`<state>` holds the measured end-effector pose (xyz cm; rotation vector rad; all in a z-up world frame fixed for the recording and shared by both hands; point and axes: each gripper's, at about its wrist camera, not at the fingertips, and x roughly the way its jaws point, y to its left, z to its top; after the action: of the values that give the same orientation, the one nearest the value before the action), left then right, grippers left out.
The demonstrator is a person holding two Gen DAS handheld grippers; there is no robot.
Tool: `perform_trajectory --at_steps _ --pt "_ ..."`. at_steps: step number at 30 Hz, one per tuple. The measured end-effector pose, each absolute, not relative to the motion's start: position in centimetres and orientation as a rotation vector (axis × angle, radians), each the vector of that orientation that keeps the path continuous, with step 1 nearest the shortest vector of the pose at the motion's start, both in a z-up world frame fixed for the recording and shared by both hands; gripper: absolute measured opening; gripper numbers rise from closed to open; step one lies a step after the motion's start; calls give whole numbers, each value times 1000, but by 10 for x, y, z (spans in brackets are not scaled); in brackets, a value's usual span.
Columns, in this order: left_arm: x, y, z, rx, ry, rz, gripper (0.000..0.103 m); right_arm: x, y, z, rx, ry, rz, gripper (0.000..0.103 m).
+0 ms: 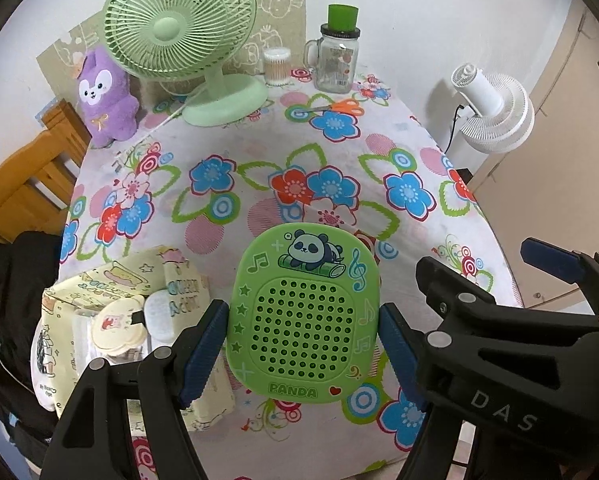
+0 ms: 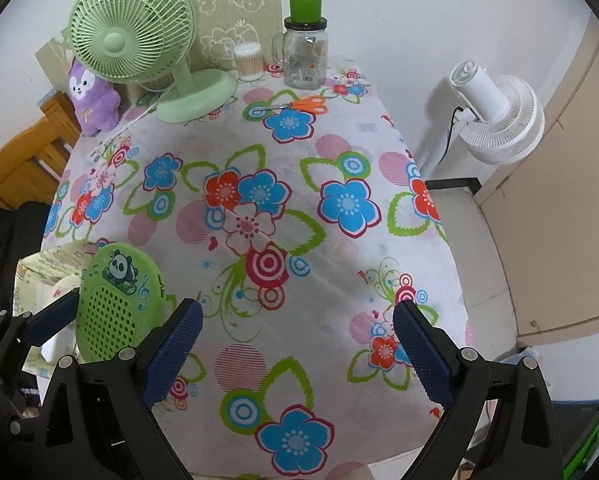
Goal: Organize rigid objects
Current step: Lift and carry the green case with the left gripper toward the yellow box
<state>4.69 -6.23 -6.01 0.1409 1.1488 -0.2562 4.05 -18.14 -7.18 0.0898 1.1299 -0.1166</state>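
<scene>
A green plastic case [image 1: 303,320] with a panda picture and a perforated front hangs above the flowered tablecloth [image 1: 259,184]. My left gripper [image 1: 299,344] is shut on it, one blue pad on each side edge. The same case [image 2: 115,304] shows at the lower left of the right wrist view, with the left gripper's fingers [image 2: 53,320] around it. My right gripper [image 2: 299,344] stands open above the cloth [image 2: 283,240] with nothing between its pads. It also shows in the left wrist view as the right gripper [image 1: 495,272], to the right of the case.
A yellow fabric bin [image 1: 111,300] with small items sits at the table's near left. At the back stand a green fan [image 1: 187,40], a purple plush [image 1: 103,96], a cotton swab jar [image 1: 277,66], a glass mug jar [image 1: 337,60] and orange scissors [image 1: 343,107]. A white fan [image 1: 495,112] hangs off the right edge.
</scene>
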Motion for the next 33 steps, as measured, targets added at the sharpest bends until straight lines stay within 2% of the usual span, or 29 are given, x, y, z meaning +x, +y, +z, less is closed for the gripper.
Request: perform_trajectory --at_steps 33 --pt "31 33 -48 138 1102 -263 77 22 -85 -55 66 1082 -136 98"
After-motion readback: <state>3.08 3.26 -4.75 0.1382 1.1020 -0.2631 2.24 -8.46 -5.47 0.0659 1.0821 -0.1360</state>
